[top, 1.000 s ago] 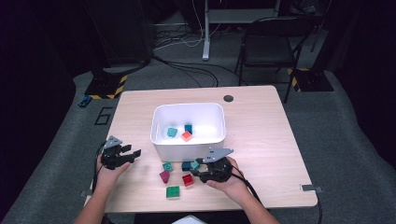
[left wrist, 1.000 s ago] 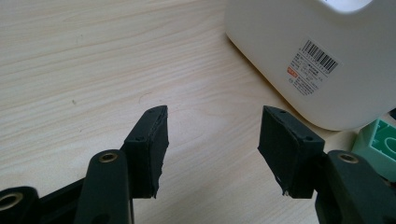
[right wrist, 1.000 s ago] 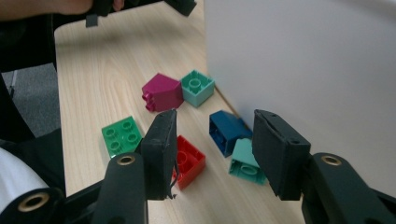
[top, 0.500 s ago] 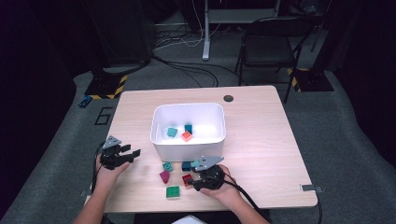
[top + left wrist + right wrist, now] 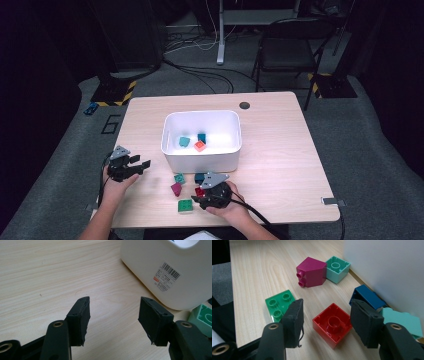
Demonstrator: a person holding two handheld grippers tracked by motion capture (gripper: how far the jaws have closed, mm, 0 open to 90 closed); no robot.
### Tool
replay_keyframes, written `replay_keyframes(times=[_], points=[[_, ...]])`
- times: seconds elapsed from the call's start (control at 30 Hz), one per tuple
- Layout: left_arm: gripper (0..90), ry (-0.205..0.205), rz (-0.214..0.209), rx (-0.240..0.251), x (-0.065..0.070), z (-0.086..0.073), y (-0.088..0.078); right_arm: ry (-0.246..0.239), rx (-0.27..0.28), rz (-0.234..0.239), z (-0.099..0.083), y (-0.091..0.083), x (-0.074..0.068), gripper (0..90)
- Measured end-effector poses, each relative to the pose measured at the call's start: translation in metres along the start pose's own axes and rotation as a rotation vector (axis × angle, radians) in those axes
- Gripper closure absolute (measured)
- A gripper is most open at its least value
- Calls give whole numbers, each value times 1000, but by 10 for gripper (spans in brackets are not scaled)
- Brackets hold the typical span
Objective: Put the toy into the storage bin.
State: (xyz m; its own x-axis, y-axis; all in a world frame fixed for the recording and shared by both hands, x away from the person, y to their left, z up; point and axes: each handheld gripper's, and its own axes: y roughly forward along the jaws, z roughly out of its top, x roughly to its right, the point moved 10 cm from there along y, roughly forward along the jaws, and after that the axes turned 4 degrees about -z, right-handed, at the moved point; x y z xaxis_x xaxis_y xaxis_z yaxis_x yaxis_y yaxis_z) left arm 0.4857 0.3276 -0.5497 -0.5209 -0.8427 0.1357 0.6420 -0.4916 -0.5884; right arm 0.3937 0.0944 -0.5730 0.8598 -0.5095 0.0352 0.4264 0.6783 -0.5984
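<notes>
Starting at the left of the high view: the left gripper (image 5: 131, 166) sits at about 8 o'clock from the white bin (image 5: 202, 159), low over the bare desk (image 5: 280, 150). Its fingers (image 5: 80, 316) are spread apart with nothing between them, just wood grain, with the bin's barcode sticker (image 5: 167, 277) off at their 1 o'clock. It looks parked.

Moving right, the loose bricks lie in a little cluster in front of the bin: a green flat brick (image 5: 279, 304), a magenta brick (image 5: 311, 271) tipped on its side and touching a mint brick (image 5: 337, 268), then a dark blue brick (image 5: 367, 297) right against the bin wall. Three bricks are already inside the bin (teal, dark blue, orange-red as far as I can make out; they're tiny from up there).

The right gripper (image 5: 205, 196) is at roughly 6 o'clock from the bin, and this is where the action is. Its jaws have just been opening, and the red brick (image 5: 333, 323) lies open side up on the desk between the fingers (image 5: 294, 320), which don't touch it yet. There's also a second mint piece (image 5: 402, 321) just behind the right finger, at about 3 o'clock from the red one.

So I'd call this the approach for picking up the red brick. Next it needs to drop a bit lower so the fingers straddle the brick's walls squarely, squeeze, then lift and carry toward 12 o'clock over the bin rim. Watch for the far finger nudging the blue brick, since that gap looks tight.
</notes>
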Motion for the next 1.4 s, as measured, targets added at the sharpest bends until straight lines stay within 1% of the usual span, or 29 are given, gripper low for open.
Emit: replay_keyframes(times=[0.03,0.13,0.17,0.23,0.3,0.37,0.4,0.43,0.47,0.5,0.57,0.6,0.63,0.7,0.73,0.77,0.8,0.83,0.9,1.0,1.03,1.07,1.1,1.17,1.23,1.3,1.4], points=[[421,2,1,0,0,0,0,-11,1,-11,0,-1,2,447],[421,0,0,1,0,0,0,-1,7,-21,1,-3,4,445],[421,-1,0,1,0,0,0,-9,7,-25,1,-5,5,445],[422,-3,-1,-2,1,0,0,5,9,-32,1,-6,6,443],[422,-3,-2,-2,1,0,0,7,2,-27,0,-5,6,441],[421,-2,-2,-1,1,0,0,-2,-5,-27,-2,-3,6,438],[422,-3,-3,0,1,0,0,3,-15,-25,-3,-1,5,437],[421,3,0,3,0,0,0,-4,-23,-19,-4,0,5,435],[421,0,0,2,0,0,0,4,-25,-22,-5,1,3,435],[422,0,-1,1,0,0,0,-12,-32,-20,-6,2,4,432],[421,-1,-1,-1,1,0,0,-14,-35,-15,-6,4,2,430],[422,-4,-2,-2,1,0,0,-2,-36,-20,-6,5,2,431],[421,-3,-3,-2,1,0,0,-11,-35,-19,-6,6,2,435],[422,-1,3,4,0,0,1,-20,-41,-26,-7,9,4,464],[422,-1,4,6,0,0,1,-6,-44,-33,-7,10,4,493],[421,0,-1,-3,1,0,0,-26,-52,-33,-9,10,5,514],[421,-4,-2,-3,1,0,0,-19,-53,-41,-9,10,4,552],[422,-2,-2,-1,1,0,0,-24,-59,-36,-10,10,4,579],[422,-1,-1,-1,1,0,0,-19,-65,-34,-10,8,4,583],[422,-3,-3,-1,1,0,0,-27,-71,-23,-11,7,3,585],[422,-1,-3,-1,1,0,0,-35,-67,-22,-10,7,3,585],[422,0,-2,1,1,0,0,-23,-65,-18,-10,7,2,585],[421,3,-1,4,0,0,0,-37,-64,-14,-9,6,2,585],[422,2,-1,2,0,0,0,-34,-56,-7,-7,5,0,585],[421,0,-2,0,1,0,0,-42,-57,3,-7,4,0,586],[421,1,4,10,1,1,1,-36,-55,10,-6,2,-2,586],[421,0,6,8,1,0,2,-39,-52,22,-5,0,-2,586]])
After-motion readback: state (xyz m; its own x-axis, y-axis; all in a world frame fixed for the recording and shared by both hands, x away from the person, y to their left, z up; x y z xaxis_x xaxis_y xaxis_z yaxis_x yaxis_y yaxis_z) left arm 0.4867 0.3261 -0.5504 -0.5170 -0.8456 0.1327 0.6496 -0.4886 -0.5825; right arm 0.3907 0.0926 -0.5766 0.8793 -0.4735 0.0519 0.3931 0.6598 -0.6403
